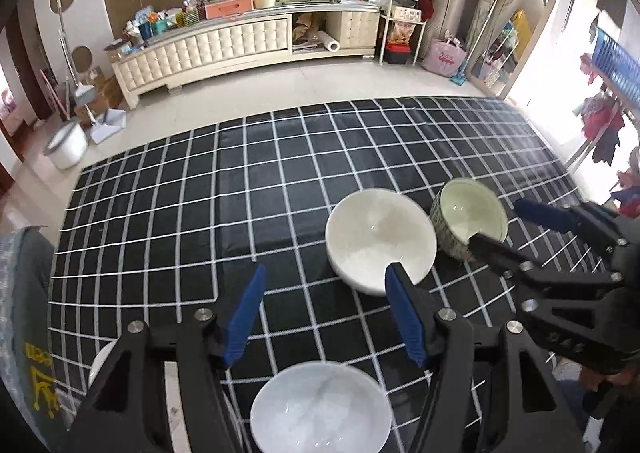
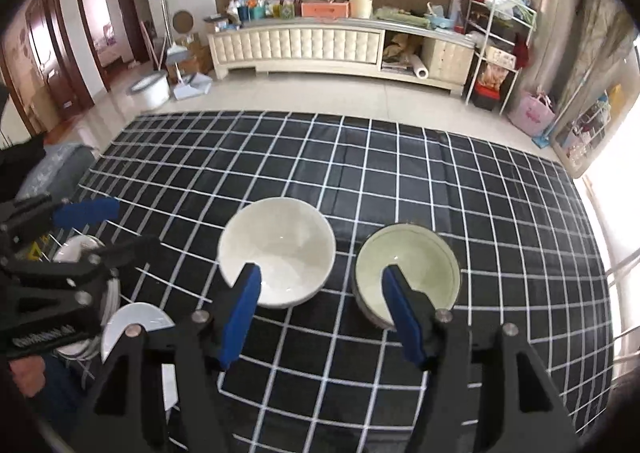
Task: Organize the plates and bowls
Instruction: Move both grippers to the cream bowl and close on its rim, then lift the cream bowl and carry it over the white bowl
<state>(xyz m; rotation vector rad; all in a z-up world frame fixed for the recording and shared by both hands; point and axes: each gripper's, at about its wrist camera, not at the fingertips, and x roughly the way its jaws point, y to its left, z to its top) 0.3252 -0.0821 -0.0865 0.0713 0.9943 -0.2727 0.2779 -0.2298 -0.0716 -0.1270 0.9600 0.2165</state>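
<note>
**White glazed bowls ahead of two empty grippers on the checked cloth**

White ceramic was the material of two bowls; a third, the green-lined bowl [image 2: 406, 277], had a mottled outer wall. All stood upright on the black checked cloth [image 2: 360, 173] covering the table, toward its near edge, with the far half bare.

The right gripper [image 2: 322, 313] stood with its jaws parted about halfway and nothing between the blue pads. The green-lined bowl lay directly ahead and to its right, the near rim behind the right pad, contact not determinable. The centre white bowl [image 2: 276, 249] lay ahead to its left, just beside the green-lined one.

The left gripper [image 1: 326, 317] was likewise half open and empty. A near white bowl [image 1: 320, 409] sat below its jaws at the near edge; the centre white bowl was ahead to its right. Stacked plates [image 2: 80, 249] lay at the near left corner.

Judgement: the right hand was the nearer to the green-lined bowl, the left to the near white bowl. Round bowls gave no long axis; a rim pinch would apply
</note>
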